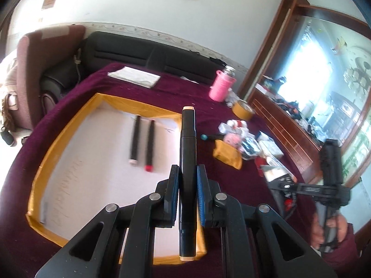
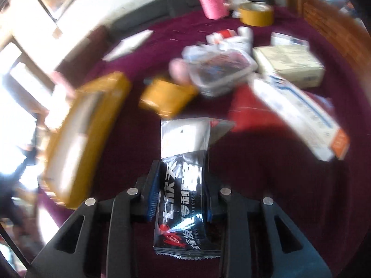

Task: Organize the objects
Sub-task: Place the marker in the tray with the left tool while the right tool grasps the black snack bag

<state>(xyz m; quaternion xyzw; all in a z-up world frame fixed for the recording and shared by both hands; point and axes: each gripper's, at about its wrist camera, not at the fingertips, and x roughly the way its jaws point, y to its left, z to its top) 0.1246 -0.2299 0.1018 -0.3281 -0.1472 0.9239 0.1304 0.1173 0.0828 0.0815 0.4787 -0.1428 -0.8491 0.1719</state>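
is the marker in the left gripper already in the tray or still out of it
Out. The black marker is clamped between the left gripper pads, held above the yellow-rimmed tray, where two other markers already lie.

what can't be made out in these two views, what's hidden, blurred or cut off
- Left wrist view: the two markers in the tray are motion-blurred; cap details unclear.
- Left wrist view: the held marker is partly covered by the left gripper pads.
- Right wrist view: the sachet print is partly hidden by the right gripper.
- Right wrist view: the clutter pile is blurred; items unidentifiable.
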